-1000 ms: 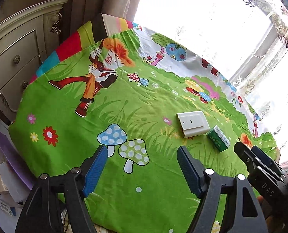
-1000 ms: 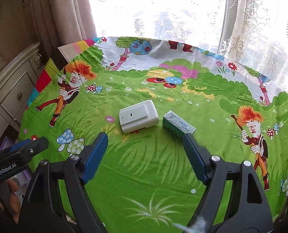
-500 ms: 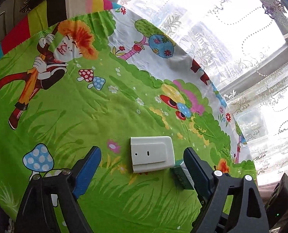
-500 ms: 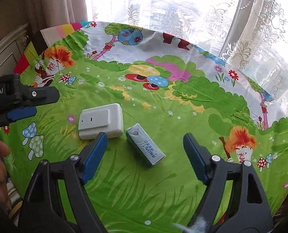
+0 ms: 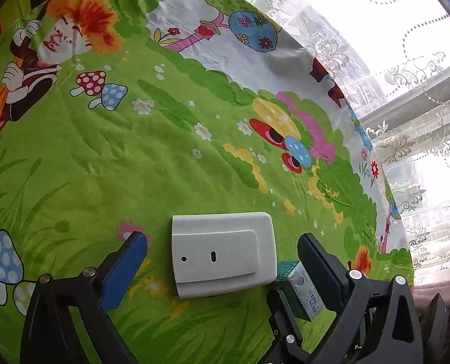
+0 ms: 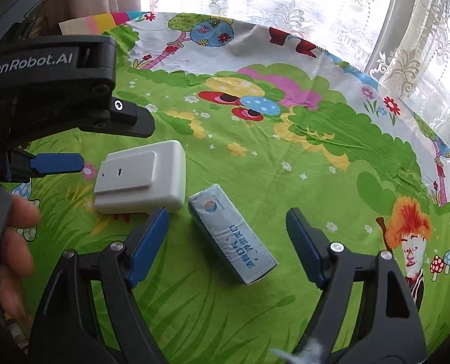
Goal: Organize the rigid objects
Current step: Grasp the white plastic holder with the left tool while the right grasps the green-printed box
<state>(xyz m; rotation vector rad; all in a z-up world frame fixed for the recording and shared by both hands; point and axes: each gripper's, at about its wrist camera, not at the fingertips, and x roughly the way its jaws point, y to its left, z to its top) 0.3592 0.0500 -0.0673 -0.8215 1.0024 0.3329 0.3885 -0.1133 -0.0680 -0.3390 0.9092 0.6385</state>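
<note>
Lace curtains (image 6: 407, 30) and bright window light back a round bench (image 5: 103, 151) draped in a green cartoon cloth with mushrooms and an orange-haired figure. Two rigid things lie on it near its middle, close together and perhaps touching at one corner: a white plastic device (image 5: 223, 253) with a raised panel and a small slot, and to its right a small teal-and-white box (image 6: 234, 236) with blue printed characters.

Compared with a second ago, both grippers have come forward and down over the pair, so each thing now sits between a set of jaws. The left gripper (image 5: 221, 256) has just been opening; its jaws stand spread wide either side of the white device, with clear cloth showing between each blue pad and the casing, so nothing is pinched. The right gripper (image 6: 226, 242) has just been closing, yet its jaws are still apart from the box lying diagonally between them, and the near-left pad sits just beside the corner of the white device.

My reading: the approach is over and both grasps are about to be made, one object per hand. The risk is the crowding, since the left gripper's far-right finger and the right gripper's left finger share the narrow space where the two objects meet. A person's hand (image 6: 15, 242) shows at the left edge of the right wrist view.
</note>
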